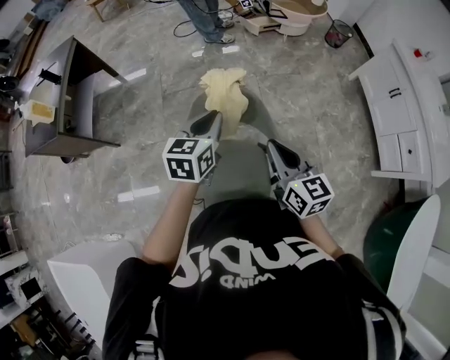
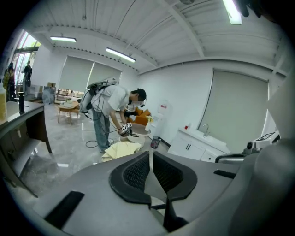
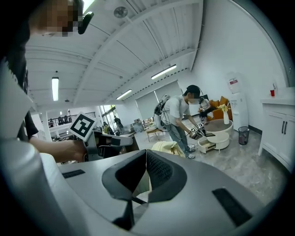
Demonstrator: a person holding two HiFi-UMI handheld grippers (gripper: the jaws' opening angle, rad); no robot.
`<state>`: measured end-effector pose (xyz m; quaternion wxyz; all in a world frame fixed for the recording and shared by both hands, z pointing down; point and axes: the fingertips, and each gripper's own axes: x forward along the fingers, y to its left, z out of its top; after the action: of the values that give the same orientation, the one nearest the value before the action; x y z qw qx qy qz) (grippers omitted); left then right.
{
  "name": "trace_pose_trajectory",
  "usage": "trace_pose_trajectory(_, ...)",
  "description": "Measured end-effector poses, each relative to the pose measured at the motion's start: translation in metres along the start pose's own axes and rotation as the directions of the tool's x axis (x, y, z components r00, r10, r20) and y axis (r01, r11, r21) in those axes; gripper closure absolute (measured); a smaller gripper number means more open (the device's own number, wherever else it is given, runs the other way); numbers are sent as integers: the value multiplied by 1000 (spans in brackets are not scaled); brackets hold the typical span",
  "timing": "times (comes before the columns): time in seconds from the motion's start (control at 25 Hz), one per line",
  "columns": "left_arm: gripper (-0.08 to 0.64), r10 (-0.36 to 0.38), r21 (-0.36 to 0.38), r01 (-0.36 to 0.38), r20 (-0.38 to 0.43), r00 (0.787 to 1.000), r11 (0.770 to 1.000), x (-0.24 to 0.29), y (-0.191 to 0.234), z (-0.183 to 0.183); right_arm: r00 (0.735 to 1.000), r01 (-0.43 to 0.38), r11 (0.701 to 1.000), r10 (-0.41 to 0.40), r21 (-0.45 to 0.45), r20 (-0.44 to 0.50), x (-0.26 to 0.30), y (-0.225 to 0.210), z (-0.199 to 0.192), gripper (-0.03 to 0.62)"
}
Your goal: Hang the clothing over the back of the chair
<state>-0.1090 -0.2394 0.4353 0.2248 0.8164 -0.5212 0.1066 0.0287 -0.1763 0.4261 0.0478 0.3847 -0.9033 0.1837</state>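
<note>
A pale yellow garment (image 1: 225, 95) lies bunched over the far top edge of a grey chair (image 1: 235, 172) right in front of me. The garment also shows beyond the jaws in the left gripper view (image 2: 120, 150) and in the right gripper view (image 3: 168, 148). My left gripper (image 1: 214, 118) points at the garment's near edge, its jaws shut with nothing between them (image 2: 150, 156). My right gripper (image 1: 271, 146) hangs over the chair's right side, a little short of the garment, and is also shut and empty (image 3: 146, 156).
A dark desk (image 1: 63, 98) stands at the left and white cabinets (image 1: 401, 112) at the right. Beyond the chair a second person (image 1: 207, 17) with grippers works by a round white table (image 1: 295, 17). A mesh bin (image 1: 339, 31) stands near it. A white seat (image 1: 84, 274) is behind me at the left.
</note>
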Motion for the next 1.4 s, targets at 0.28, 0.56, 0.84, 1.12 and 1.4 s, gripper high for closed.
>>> trace_pose_trajectory(0.28,535,-31,59,26,83,996,998,-49,-25,-4,1000,-9,1000,10,-25,28,-8,5,8,577)
trace_pose_trajectory(0.56,535,18,97,-38,203,979,995,-84,-12,-14,999,-7,999,9,-52,38,-9,10,7,577)
trace_pose_trajectory(0.84,535,56,89,-89,317,947,992,-106,5,-15,998,-20,997,25,-80,57,-4,16,5,577)
trace_pose_trajectory(1.12,535,58,75,-87,329,943,993,-107,3,-19,998,-17,995,23,-95,66,-5,17,6,577)
trace_pose_trajectory(1.4,535,58,73,-85,317,947,994,-103,3,-19,997,22,994,-14,-106,76,-7,11,7,578)
